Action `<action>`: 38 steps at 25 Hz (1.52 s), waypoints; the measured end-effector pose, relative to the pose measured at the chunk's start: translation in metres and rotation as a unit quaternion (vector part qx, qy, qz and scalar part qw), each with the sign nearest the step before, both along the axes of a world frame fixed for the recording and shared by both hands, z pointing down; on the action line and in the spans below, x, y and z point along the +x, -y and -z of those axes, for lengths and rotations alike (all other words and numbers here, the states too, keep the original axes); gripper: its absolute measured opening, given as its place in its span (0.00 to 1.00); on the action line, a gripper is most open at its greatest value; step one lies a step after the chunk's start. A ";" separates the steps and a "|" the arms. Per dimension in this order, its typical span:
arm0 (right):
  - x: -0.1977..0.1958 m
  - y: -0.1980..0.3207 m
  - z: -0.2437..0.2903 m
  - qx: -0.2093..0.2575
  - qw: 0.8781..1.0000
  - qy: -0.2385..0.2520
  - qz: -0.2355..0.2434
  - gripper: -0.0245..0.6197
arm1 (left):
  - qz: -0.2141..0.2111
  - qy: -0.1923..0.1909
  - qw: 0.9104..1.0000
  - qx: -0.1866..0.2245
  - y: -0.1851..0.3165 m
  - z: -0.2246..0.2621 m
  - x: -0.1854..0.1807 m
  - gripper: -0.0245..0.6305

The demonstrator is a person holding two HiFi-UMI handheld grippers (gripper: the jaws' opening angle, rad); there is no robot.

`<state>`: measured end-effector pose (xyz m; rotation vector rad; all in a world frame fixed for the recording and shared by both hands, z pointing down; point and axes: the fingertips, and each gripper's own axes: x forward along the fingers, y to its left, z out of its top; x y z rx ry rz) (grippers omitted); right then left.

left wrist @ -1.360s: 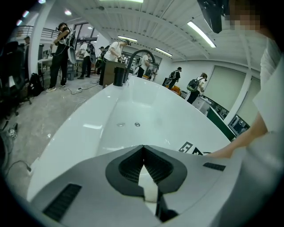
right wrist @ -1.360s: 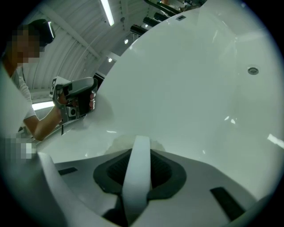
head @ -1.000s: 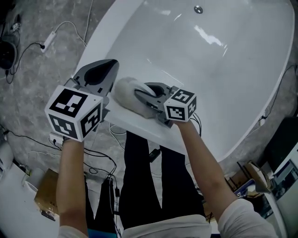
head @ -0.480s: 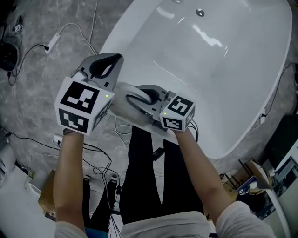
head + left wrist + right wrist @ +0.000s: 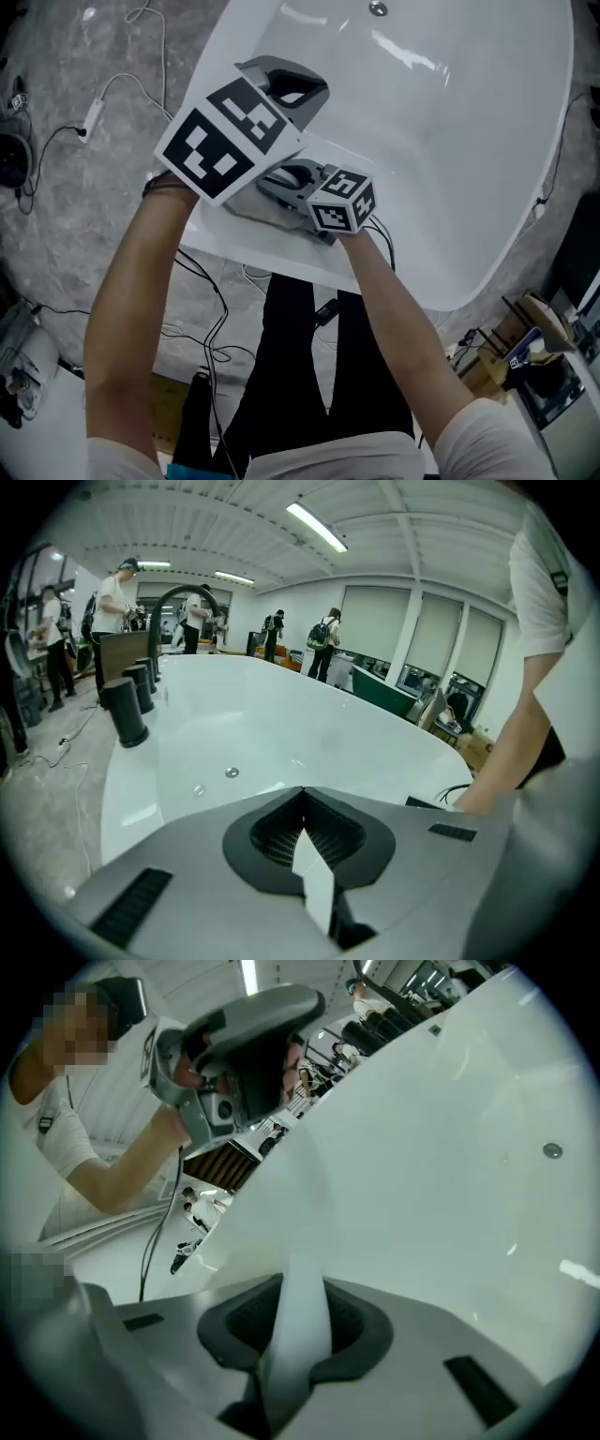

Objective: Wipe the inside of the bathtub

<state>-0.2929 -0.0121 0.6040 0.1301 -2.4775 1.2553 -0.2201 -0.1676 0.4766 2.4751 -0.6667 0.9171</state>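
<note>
Both bare forearms reach forward to the near rim of the bathtub (image 5: 281, 255). The left gripper (image 5: 291, 86) is lifted above this rim and tilted, and its jaws are together with nothing between them. The right gripper (image 5: 274, 184) lies low on the rim, partly under the left one, with its jaws pressed on a white cloth (image 5: 295, 1335).

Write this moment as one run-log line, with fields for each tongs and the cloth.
left tongs: shut, raised above bathtub | right tongs: shut on cloth | cloth: at near bathtub rim

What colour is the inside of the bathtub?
Glossy white. The bathtub shows best in the head view.
</note>
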 end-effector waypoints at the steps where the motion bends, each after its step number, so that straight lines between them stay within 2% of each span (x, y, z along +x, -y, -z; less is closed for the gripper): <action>1: 0.004 0.004 -0.012 -0.003 1.000 -0.009 -0.003 0.18 | -0.005 -0.003 1.000 -0.002 0.005 -0.004 0.008 0.05; 4: 0.013 0.017 -0.046 -0.009 0.999 -0.033 -0.016 0.18 | -0.024 -0.001 1.000 -0.010 0.017 -0.021 0.028 0.05; 7: 0.022 0.027 -0.081 -0.019 0.998 -0.048 -0.023 0.18 | -0.025 -0.001 0.999 -0.030 0.027 -0.047 0.046 0.05; 11: 0.033 0.037 -0.125 -0.039 0.997 -0.058 -0.020 0.18 | 0.012 0.005 0.998 -0.061 0.048 -0.096 0.057 0.05; 17: 0.051 0.054 -0.180 -0.055 0.995 -0.072 -0.040 0.18 | 0.043 0.043 0.994 -0.089 0.061 -0.167 0.071 0.05; 23: 0.061 0.072 -0.230 -0.058 0.994 -0.084 -0.045 0.18 | 0.098 0.055 0.987 -0.111 0.058 -0.216 0.055 0.05; 27: 0.067 0.079 -0.251 -0.054 0.993 -0.097 -0.045 0.18 | 0.123 0.046 0.983 -0.127 0.050 -0.231 0.049 0.05; 32: 0.070 0.089 -0.272 -0.038 0.990 -0.127 -0.052 0.18 | 0.152 0.044 0.980 -0.121 0.056 -0.229 0.037 0.05; 38: 0.086 0.089 -0.278 -0.033 0.984 -0.163 -0.060 0.18 | 0.162 0.051 0.978 -0.124 0.050 -0.224 0.035 0.05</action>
